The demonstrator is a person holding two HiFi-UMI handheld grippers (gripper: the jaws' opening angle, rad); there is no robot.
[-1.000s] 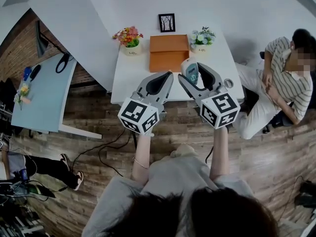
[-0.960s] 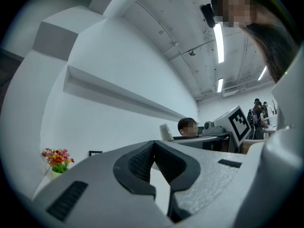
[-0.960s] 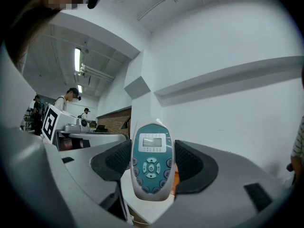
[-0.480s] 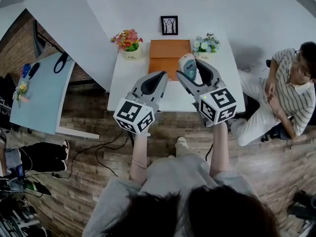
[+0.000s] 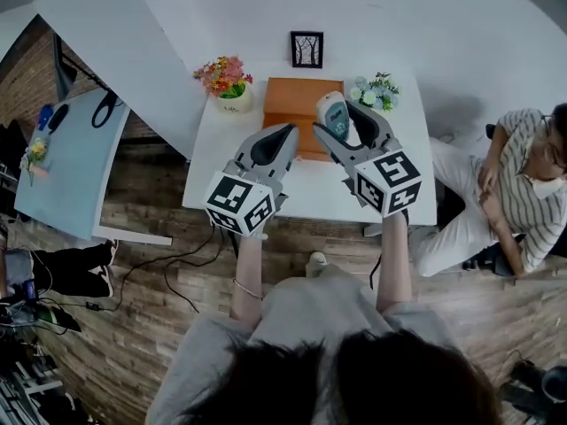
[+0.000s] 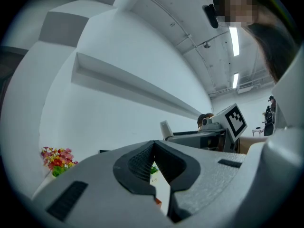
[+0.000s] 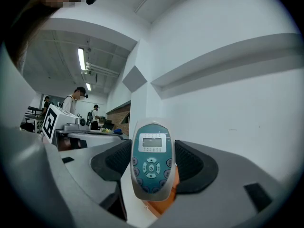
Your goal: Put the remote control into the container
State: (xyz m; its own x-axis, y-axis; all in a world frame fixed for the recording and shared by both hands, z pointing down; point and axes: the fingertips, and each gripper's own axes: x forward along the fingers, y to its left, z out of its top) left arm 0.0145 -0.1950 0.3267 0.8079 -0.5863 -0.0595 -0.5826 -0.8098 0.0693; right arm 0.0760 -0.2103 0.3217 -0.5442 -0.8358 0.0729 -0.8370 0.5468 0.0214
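Currently: carry step. Just left of the container (image 5: 285,96), the left gripper (image 5: 283,135) hovers, jaws pressed together, empty. Over the container's right edge, the right gripper (image 5: 341,124) pinches the remote control (image 5: 335,113) upright. Next move, as I judge: lower into container, release.

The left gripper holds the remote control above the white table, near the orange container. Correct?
No. The right gripper, not the left gripper, holds the remote control, as the right gripper view shows. It is above the white table, near the orange container.
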